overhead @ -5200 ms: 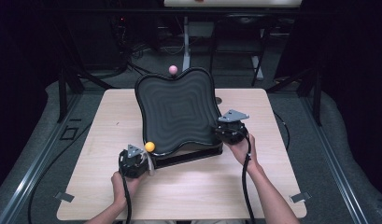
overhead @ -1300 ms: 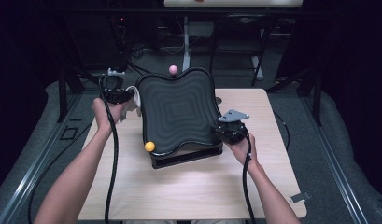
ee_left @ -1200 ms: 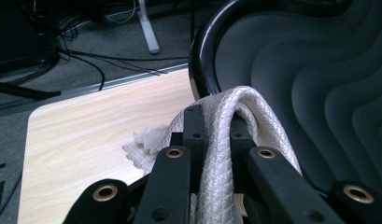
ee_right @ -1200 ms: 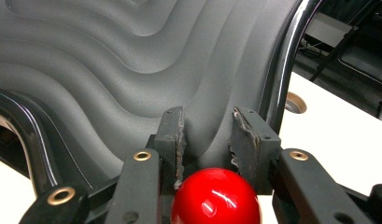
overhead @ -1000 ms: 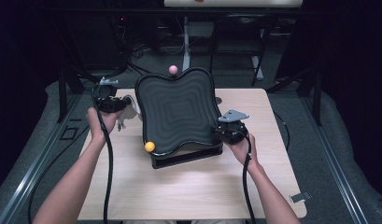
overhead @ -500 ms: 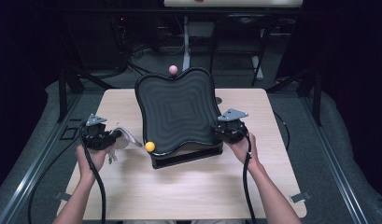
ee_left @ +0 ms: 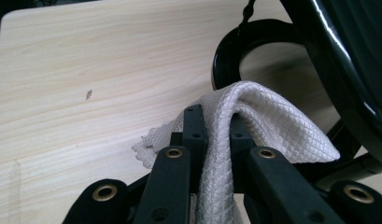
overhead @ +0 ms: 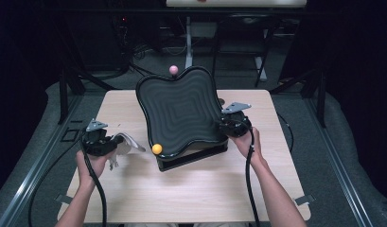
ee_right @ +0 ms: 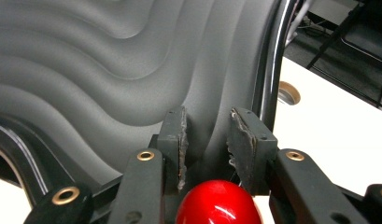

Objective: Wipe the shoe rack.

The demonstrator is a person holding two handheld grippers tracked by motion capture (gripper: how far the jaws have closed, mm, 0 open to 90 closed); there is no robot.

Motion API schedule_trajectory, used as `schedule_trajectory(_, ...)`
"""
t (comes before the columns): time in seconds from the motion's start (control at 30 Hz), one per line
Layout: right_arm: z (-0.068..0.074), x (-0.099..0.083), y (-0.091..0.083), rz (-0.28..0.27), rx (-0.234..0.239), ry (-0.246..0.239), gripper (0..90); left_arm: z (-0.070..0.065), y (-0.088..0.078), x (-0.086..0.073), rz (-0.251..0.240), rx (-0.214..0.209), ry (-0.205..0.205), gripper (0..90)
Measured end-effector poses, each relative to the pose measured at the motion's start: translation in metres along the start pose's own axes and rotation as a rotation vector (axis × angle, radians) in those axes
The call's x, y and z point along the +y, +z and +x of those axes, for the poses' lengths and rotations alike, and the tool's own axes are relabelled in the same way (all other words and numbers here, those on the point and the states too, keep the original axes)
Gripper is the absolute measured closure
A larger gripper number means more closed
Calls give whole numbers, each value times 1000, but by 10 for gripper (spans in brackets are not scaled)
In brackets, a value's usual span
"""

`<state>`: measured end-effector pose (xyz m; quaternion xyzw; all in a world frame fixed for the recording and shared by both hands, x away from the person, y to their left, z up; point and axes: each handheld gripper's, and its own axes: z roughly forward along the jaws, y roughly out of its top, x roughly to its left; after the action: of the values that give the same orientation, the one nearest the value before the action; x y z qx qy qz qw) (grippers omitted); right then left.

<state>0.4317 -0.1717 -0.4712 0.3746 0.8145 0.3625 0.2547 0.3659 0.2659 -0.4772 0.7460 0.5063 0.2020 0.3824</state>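
A black wavy panel (overhead: 181, 109) stands tilted on a dark base (overhead: 191, 157) in the middle of the wooden table (overhead: 205, 194). A pink ball (overhead: 173, 70) sits at its top corner and a yellow ball (overhead: 156, 149) at its lower left corner. My left gripper (overhead: 114, 143) (ee_left: 216, 122) hovers left of the yellow ball, shut on a white waffle cloth (overhead: 128, 141) (ee_left: 277, 128) that drapes over its jaws. My right gripper (overhead: 223, 127) (ee_right: 207, 128) is at the panel's right corner, and its jaws have just closed a little further on a red ball (ee_right: 219, 205).
A black ring of the stand (ee_left: 233, 51) lies just beyond the cloth, under the panel's rim (ee_left: 347, 60). A round hole (ee_right: 289, 93) is set in the table behind the right corner. Bare tabletop (ee_left: 86, 70) stretches left and in front. Cables trail off the near edge.
My left hand has come down from beside the panel's upper left edge to the table's left front, with the cloth in its gripper, and has kept still lately. The right hand stays put.
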Motion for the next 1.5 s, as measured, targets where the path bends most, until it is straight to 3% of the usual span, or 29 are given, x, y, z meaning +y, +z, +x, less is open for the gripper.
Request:
schedule_trajectory(0.17,-3,1,3,-19,-11,10,679,-1,-2,-4,-1,-1,-18,825)
schedule_trajectory(0.5,-13,10,9,23,-13,21,673,-4,-6,-8,-6,-10,-25,825)
schedule_trajectory(0.63,-10,12,10,21,-2,25,593,-8,-4,-6,-4,-18,-8,825)
schedule_trajectory(0.83,3,19,-6,-17,54,24,487,-6,-4,-6,1,-13,-8,825)
schedule_trajectory(0.97,22,22,-18,-23,117,34,391,-5,-5,-7,2,-13,-9,826)
schedule_trajectory(1.1,51,21,-20,6,186,25,302,-5,-4,-7,2,-14,-8,825)
schedule_trajectory(1.33,107,28,-7,35,298,-7,149,-3,-3,-8,5,-15,-15,825)
schedule_trajectory(1.37,115,29,-4,24,338,-9,134,-3,-3,-8,6,-15,-16,826)
schedule_trajectory(1.4,123,32,-2,50,328,-25,114,-3,-1,-8,3,-15,-19,825)
schedule_trajectory(1.5,147,38,5,71,359,-57,75,-4,0,-7,10,-18,-16,825)
